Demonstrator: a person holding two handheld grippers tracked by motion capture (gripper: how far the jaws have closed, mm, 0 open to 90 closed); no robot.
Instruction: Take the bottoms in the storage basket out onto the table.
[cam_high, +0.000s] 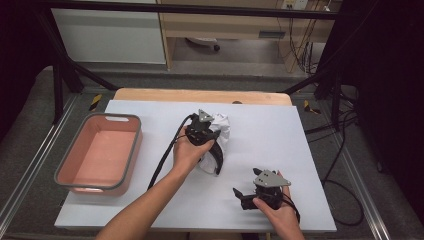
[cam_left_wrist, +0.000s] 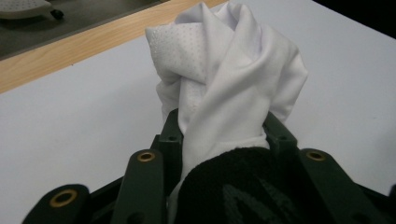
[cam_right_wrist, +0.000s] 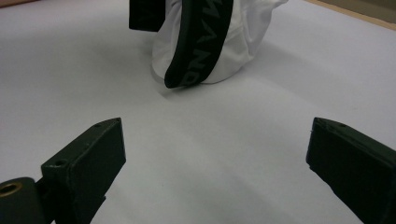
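Between the clamped left tongs (cam_left_wrist: 224, 135) sits the white garment (cam_left_wrist: 229, 79); right tongs (cam_right_wrist: 215, 172) gape apart.

My desk (cam_high: 280, 150) has a white top with a wooden strip showing along its far edge. A pink bin (cam_high: 98, 153) sits at its left; my white cloth (cam_high: 220, 131) touches down mid-desk.

A white-topped wooden table (cam_high: 280, 135) stands on grey floor (cam_high: 20, 145) inside a black frame (cam_high: 60, 70). Behind it are a pale cabinet (cam_high: 107, 35) and loose cables (cam_high: 300, 50).
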